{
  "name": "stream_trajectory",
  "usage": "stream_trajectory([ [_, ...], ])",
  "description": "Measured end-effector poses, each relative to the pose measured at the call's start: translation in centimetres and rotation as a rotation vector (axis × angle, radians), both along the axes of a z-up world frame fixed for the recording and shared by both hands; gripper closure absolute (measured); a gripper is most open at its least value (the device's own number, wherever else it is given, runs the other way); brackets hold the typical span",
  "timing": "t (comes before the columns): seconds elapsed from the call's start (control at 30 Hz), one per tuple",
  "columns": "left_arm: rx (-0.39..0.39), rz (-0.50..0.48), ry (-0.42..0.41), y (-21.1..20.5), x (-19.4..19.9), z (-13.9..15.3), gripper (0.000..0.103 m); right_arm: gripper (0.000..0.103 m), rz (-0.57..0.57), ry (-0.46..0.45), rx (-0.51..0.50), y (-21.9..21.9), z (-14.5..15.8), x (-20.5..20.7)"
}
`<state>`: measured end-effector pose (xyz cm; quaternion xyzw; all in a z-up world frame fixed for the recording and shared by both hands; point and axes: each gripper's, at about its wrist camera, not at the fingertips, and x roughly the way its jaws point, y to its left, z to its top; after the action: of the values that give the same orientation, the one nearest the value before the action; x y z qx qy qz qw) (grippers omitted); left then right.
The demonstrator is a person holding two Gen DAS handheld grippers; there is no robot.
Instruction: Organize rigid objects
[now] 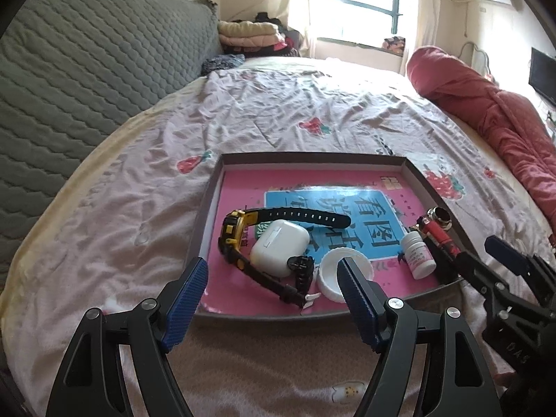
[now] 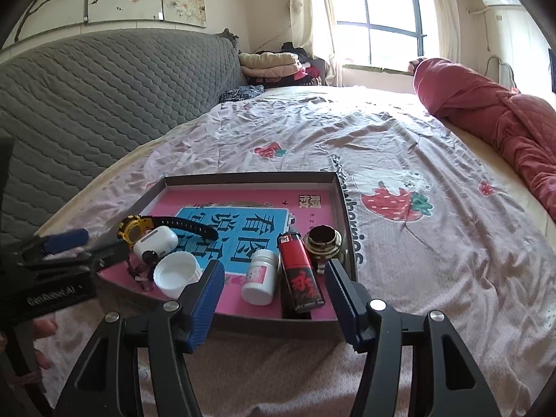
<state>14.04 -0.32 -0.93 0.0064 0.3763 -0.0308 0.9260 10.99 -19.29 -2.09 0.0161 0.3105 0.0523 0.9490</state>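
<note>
A shallow grey tray lined with a pink book lies on the strawberry-print bedsheet. At its near left sit a yellow-and-black watch, a white earbud case and a white lid. Near right are a white pill bottle, a red lighter and a brass ring. The left gripper and right gripper hover at the near edge, jaws wide, empty.

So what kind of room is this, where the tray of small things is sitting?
Most likely a bedroom in a home. The tray sits on a bed with a strawberry-print sheet, a grey quilted headboard stands behind it, and folded blankets are piled by the curtained window.
</note>
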Motion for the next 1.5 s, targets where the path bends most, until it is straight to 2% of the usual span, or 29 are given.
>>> stream_trajectory([
  [0.1, 0.004, 0.003, 0.008, -0.3, -0.7, 0.0, 0.025, 0.044, -0.016, -0.028, -0.018, 0.4, 0.1, -1.1],
  [0.4, 0.005, 0.020, 0.025, -0.6, -3.0, -0.2, 0.025, 0.044, -0.015, -0.025, -0.028, 0.8, -0.1, -3.0],
  [0.6, 0.018, 0.015, 0.010, -0.8, -4.5, -0.1, 0.025, 0.044, -0.012, -0.011, -0.013, 0.9, -0.3, -4.1],
  [0.93, 0.032, 0.015, 0.030, -0.8, -6.2, -0.7, 0.025, 0.044, -0.038, 0.053, -0.002, -0.3, -1.8, -4.8],
  [1.3, 0.038, 0.056, 0.045, -0.5, -7.9, -1.1, 0.025, 0.044, -0.012, 0.023, -0.030, 0.9, -1.3, -7.0],
  [1.43, 0.008, 0.066, 0.049, -0.5, -8.7, -1.2, 0.025, 0.044, -0.027, 0.038, -0.016, 0.7, -1.4, -7.9],
  [1.5, 0.018, 0.060, 0.050, -0.7, -8.9, -1.3, 0.025, 0.044, -0.033, 0.046, -0.012, 0.6, -1.6, -8.2],
])
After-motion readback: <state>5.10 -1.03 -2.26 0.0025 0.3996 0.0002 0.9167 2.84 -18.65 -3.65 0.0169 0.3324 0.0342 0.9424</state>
